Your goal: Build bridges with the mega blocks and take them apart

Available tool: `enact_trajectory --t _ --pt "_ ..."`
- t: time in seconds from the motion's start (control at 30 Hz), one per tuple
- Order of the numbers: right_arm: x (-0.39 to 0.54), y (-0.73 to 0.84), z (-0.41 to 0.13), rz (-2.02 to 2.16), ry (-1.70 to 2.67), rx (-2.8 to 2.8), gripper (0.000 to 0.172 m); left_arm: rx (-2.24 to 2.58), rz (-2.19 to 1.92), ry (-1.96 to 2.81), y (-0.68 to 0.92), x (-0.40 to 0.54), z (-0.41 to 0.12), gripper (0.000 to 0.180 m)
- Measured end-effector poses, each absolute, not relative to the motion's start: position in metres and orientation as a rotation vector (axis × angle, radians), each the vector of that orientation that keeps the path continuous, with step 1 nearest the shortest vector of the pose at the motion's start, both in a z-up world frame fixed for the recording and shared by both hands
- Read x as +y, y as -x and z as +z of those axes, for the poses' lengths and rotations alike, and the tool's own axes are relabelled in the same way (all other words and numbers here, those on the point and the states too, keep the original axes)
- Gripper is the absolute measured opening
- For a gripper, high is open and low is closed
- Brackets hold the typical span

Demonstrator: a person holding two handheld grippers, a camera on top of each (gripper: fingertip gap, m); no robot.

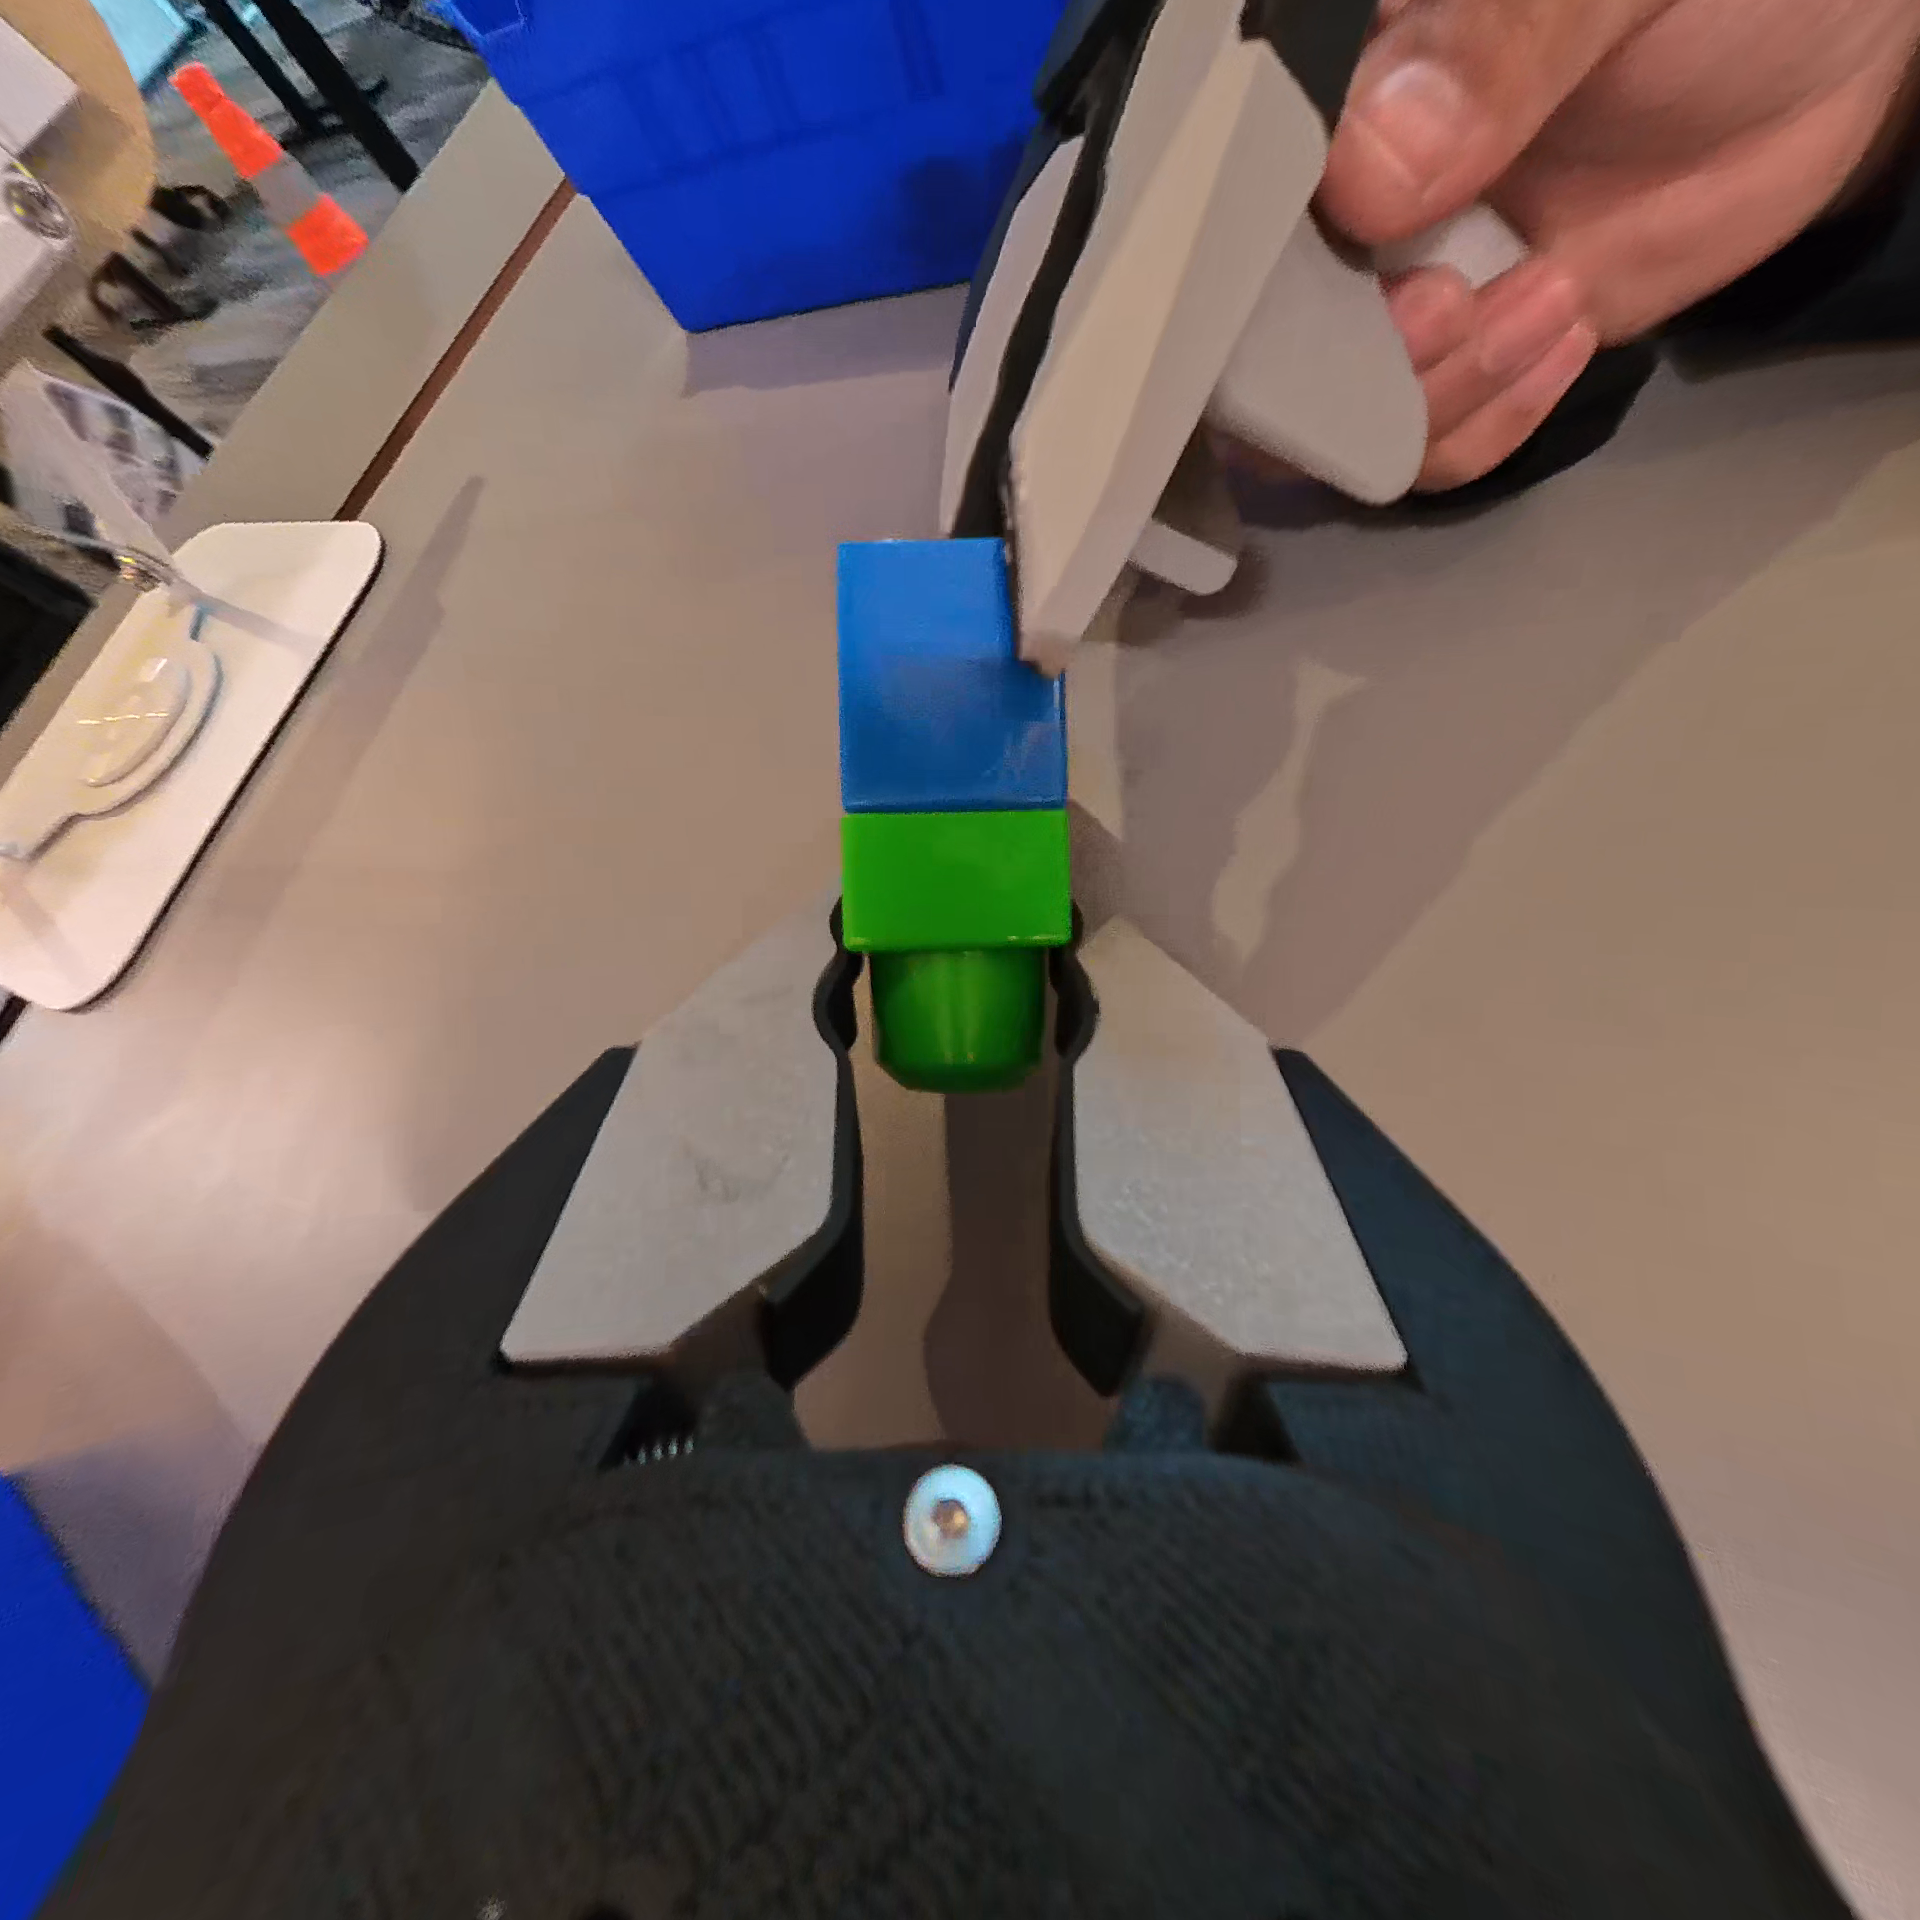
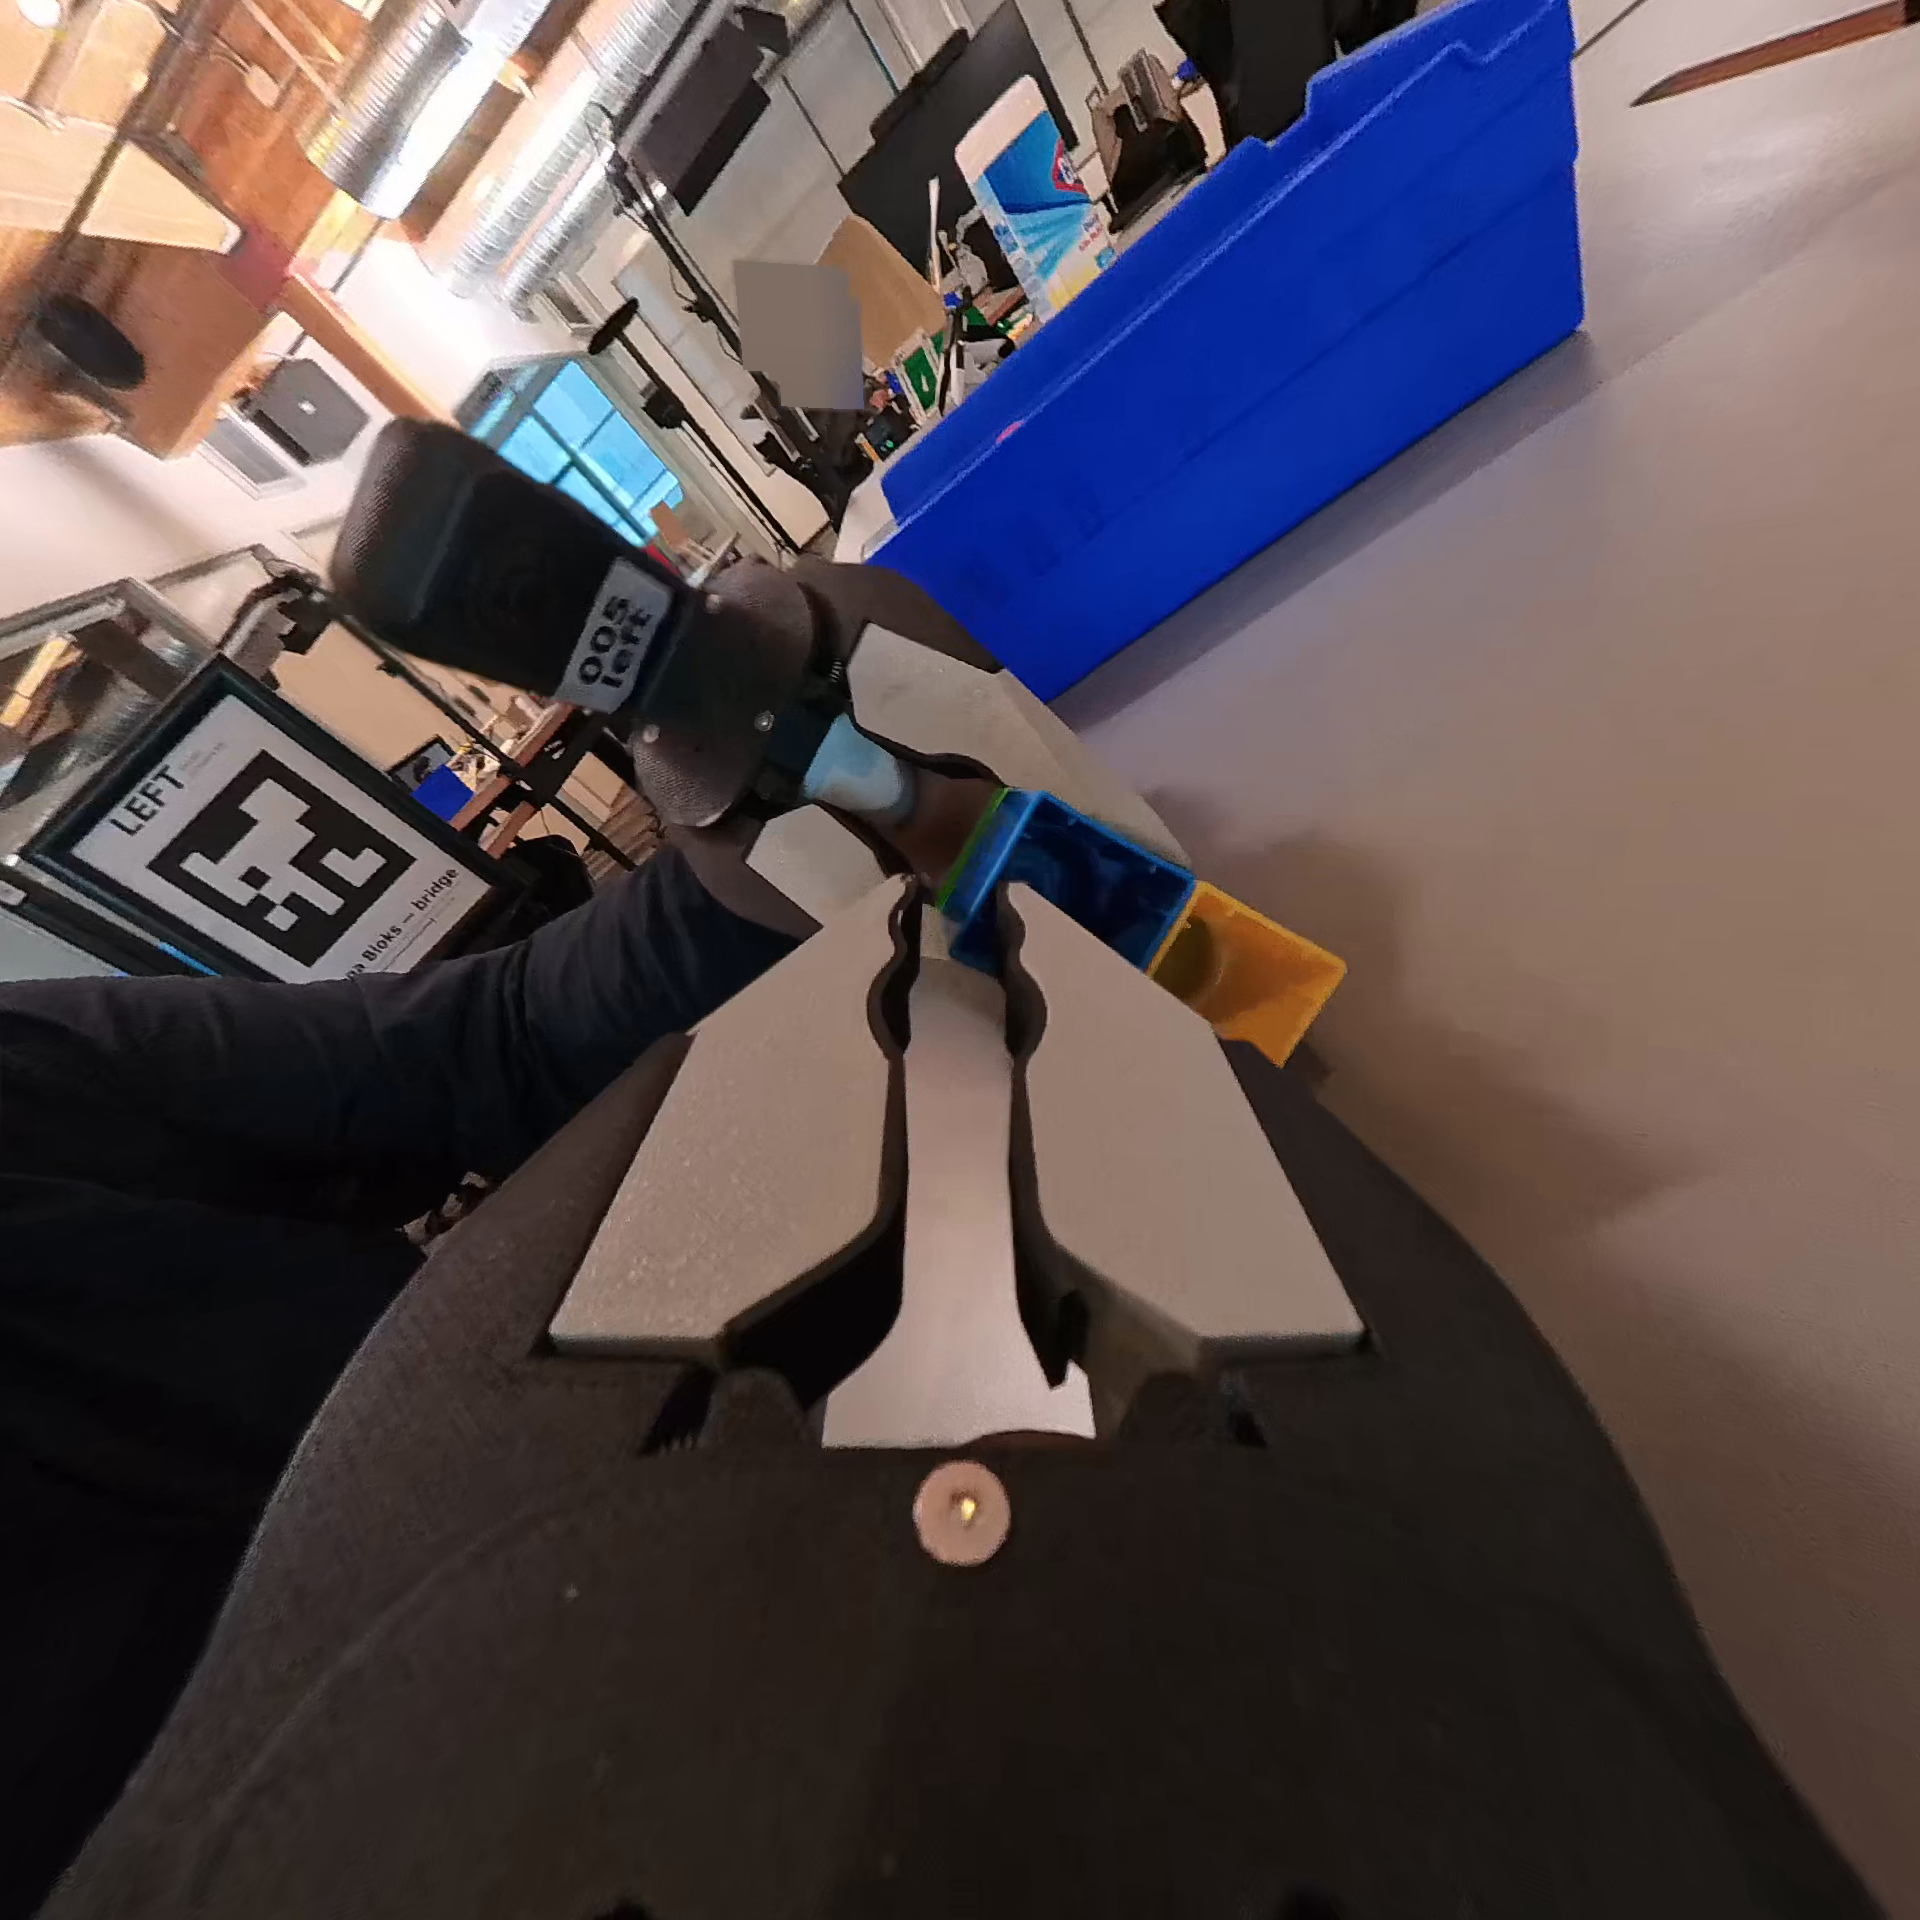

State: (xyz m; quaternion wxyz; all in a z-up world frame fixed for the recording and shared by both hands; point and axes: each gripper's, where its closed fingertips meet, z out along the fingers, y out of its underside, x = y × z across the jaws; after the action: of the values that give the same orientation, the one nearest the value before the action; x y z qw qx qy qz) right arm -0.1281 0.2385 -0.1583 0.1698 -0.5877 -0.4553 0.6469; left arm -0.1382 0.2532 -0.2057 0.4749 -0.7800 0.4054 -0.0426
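My left gripper [image 1: 956, 966] is shut on the round stud of a green block [image 1: 956, 878], with a pad pressed on each side. A blue block [image 1: 945, 686] is joined to the green one's far side. In the right wrist view the blue block [image 2: 1091, 883] shows its hollow underside, with a yellow block [image 2: 1247, 977] joined beside it. My right gripper [image 2: 964, 914] straddles one wall of the blue block. Its jaws stand slightly apart and the left pad is clear of the wall. In the left wrist view its fingertip [image 1: 1049, 613] sits at the blue block's far right edge.
A large blue bin [image 1: 790, 156] stands at the back of the beige table [image 1: 1507, 935] and also shows in the right wrist view [image 2: 1299, 364]. A white board [image 1: 177, 748] lies at the left edge. A hand [image 1: 1610, 208] holds the right gripper. A framed marker sign [image 2: 260, 842] stands to the left. My hands' fingertips stand some 5 centimeters from each other.
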Motion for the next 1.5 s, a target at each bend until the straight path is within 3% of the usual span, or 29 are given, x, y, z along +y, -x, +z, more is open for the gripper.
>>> enact_trajectory --t 0.2,0.6,0.8,1.0,1.17,1.5 --pt "0.235 0.127 -0.166 1.798 1.68 -1.354 0.003 1.055 -0.039 1.897 0.138 0.25 -0.209 0.033" --pt "0.214 0.121 -0.154 1.673 1.476 -1.551 0.007 1.011 -0.648 1.961 0.115 0.218 -0.203 0.034" --pt "0.221 0.118 -0.147 1.783 1.528 -1.459 0.005 0.991 -0.426 1.862 0.121 0.234 -0.191 0.034" --pt "0.223 0.12 -0.147 1.708 1.507 -1.468 0.011 0.957 -0.553 1.888 0.122 0.229 -0.188 0.034" --pt "0.221 0.12 -0.151 1.851 1.58 -1.428 0.006 1.02 -0.41 1.891 0.122 0.232 -0.197 0.033" --pt "0.204 0.115 -0.14 1.665 1.345 -1.595 0.009 0.926 -1.024 1.937 0.106 0.201 -0.185 0.035"
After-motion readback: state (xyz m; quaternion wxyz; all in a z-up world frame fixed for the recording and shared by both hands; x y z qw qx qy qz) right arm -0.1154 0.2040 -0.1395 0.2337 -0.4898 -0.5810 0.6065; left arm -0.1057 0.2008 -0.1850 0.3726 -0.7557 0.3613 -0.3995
